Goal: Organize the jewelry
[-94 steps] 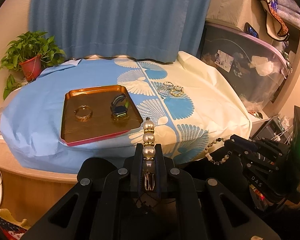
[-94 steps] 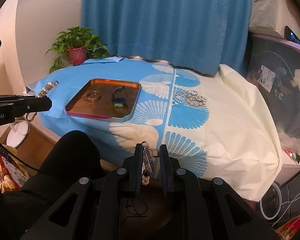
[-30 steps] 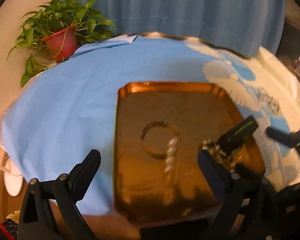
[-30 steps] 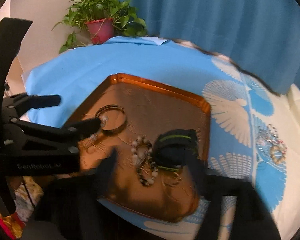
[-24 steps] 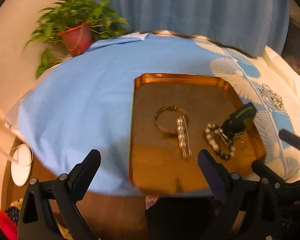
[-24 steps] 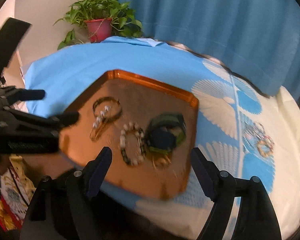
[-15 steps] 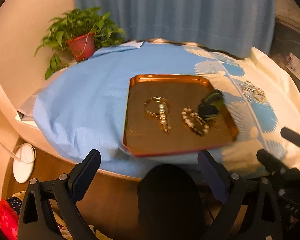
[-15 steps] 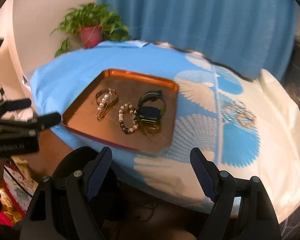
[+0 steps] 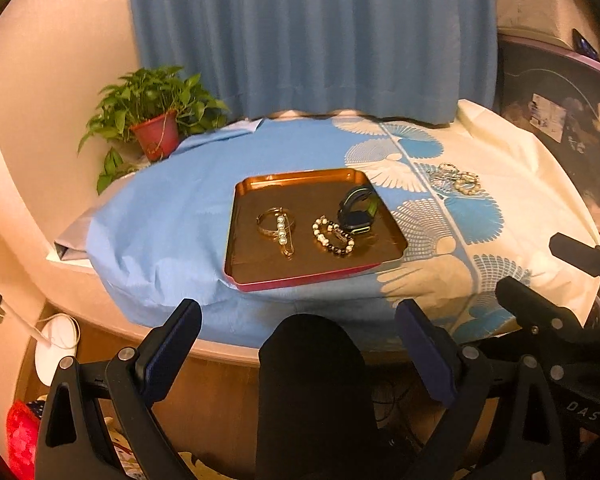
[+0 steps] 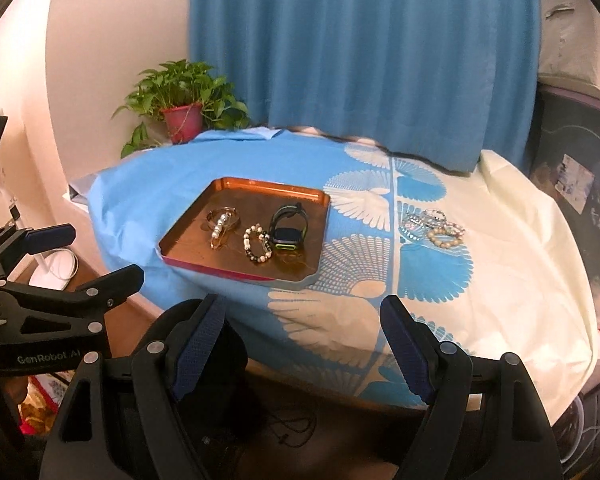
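An orange tray (image 9: 256,190) (image 10: 236,188) lies on the blue cloth. It holds a gold bangle (image 9: 266,222) (image 10: 216,214) with a pearl pin (image 9: 283,234) (image 10: 218,232) across it, a beaded bracelet (image 9: 333,236) (image 10: 257,245) and a black-and-green watch (image 9: 356,210) (image 10: 289,226). More bracelets (image 9: 456,178) (image 10: 436,226) lie in a small pile on the patterned cloth to the right. My left gripper (image 9: 298,330) is open and empty, back from the table edge. My right gripper (image 10: 300,326) is also open and empty, near the front edge.
A potted plant (image 9: 154,120) (image 10: 182,110) stands at the back left before a blue curtain (image 9: 312,36). Storage bins (image 9: 560,108) sit to the right. A person's dark knee (image 9: 316,380) is below the table edge. A white round object (image 9: 56,344) lies on the floor at left.
Both grippers have pulled back and up from the tray, open and empty. The pearl pin and the beaded bracelet, held three seconds ago, now lie in the tray.
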